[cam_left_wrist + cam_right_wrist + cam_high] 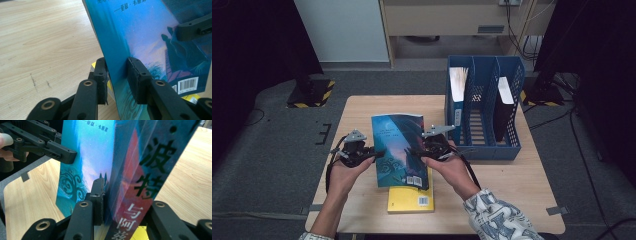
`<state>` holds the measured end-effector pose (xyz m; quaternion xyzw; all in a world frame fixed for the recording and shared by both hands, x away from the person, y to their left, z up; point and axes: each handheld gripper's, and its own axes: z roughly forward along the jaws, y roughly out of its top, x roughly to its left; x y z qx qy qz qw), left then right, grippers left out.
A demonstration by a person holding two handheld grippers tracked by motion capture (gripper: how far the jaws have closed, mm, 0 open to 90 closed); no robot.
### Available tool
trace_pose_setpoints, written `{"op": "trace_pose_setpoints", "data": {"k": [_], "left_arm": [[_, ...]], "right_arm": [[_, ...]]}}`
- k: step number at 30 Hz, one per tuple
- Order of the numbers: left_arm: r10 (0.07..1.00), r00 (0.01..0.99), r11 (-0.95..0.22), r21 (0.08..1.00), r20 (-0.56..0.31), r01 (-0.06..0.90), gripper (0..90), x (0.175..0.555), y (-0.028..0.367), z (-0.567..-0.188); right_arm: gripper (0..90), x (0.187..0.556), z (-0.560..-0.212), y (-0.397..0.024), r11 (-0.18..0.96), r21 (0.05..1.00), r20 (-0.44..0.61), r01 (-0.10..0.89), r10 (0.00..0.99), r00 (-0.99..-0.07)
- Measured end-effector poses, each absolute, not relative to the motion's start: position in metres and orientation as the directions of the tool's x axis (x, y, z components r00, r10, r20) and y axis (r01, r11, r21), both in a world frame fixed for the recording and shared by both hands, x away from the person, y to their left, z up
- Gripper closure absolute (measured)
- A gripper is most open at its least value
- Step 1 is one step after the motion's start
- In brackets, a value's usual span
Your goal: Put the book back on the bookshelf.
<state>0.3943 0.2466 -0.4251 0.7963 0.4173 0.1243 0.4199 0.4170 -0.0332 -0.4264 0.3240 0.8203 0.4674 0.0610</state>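
Two grippers, left gripper (371, 153) at nine o'clock and right gripper (413, 151) at three, clamp the blue paperback (399, 145) above the yellow book (411, 199); filing it in the blue file rack (484, 150) probably remains.

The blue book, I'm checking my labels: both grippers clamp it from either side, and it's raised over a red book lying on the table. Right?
Not quite. The book lying under it is yellow, not red: the high view shows the yellow book on the table. The rest holds: the left gripper and the right gripper clamp the blue book from either side.
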Motion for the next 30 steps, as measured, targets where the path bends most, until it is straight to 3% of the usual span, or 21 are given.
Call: {"op": "trace_pose_setpoints", "data": {"k": [30], "left_arm": [[0.799, 0.598, -0.339, 0.772, -0.065, 0.537, 70.5, 0.417, 0.242, -0.411]], "right_arm": [[71.7, 0.436, -0.413, -0.023, 0.345, 0.830, 0.139, 0.438, 0.633, -0.762]]}}
